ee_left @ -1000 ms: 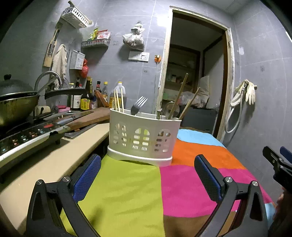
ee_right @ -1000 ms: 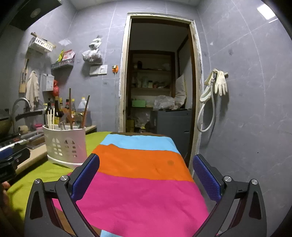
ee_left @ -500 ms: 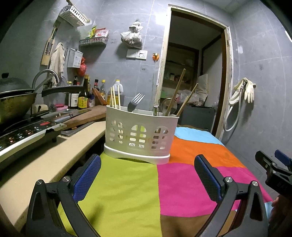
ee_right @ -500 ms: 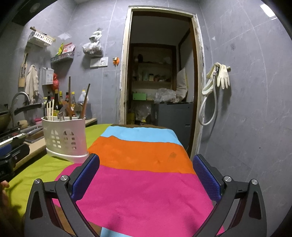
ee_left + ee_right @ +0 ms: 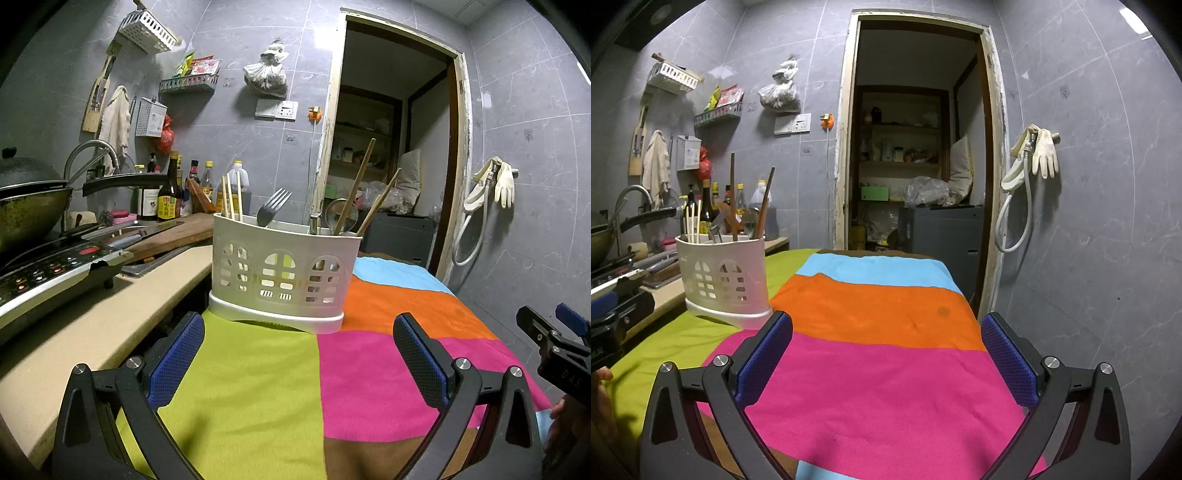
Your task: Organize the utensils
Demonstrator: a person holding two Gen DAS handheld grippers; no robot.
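Note:
A white plastic utensil caddy (image 5: 282,273) stands on the striped cloth, straight ahead of my left gripper (image 5: 297,360). It holds pale chopsticks (image 5: 231,199), a fork (image 5: 271,206), a strainer (image 5: 341,214) and two brown wooden sticks (image 5: 354,188). The left gripper is open with nothing between its blue pads. In the right wrist view the caddy (image 5: 724,282) sits at the left, and my right gripper (image 5: 886,360) hangs open and empty over the pink stripe. The right gripper also shows at the left wrist view's right edge (image 5: 554,339).
A beige counter (image 5: 92,325) on the left carries an induction cooker (image 5: 48,273), a wok (image 5: 29,210), a cutting board (image 5: 166,236) and bottles (image 5: 170,195). The colourful cloth (image 5: 879,306) covers the table. A doorway (image 5: 916,166) opens beyond, and gloves (image 5: 1039,151) hang on the right wall.
Both grippers have dipped lower toward the cloth and the views shifted slightly; the caddy now appears a bit higher in both. Nothing was taken hold of or let go.

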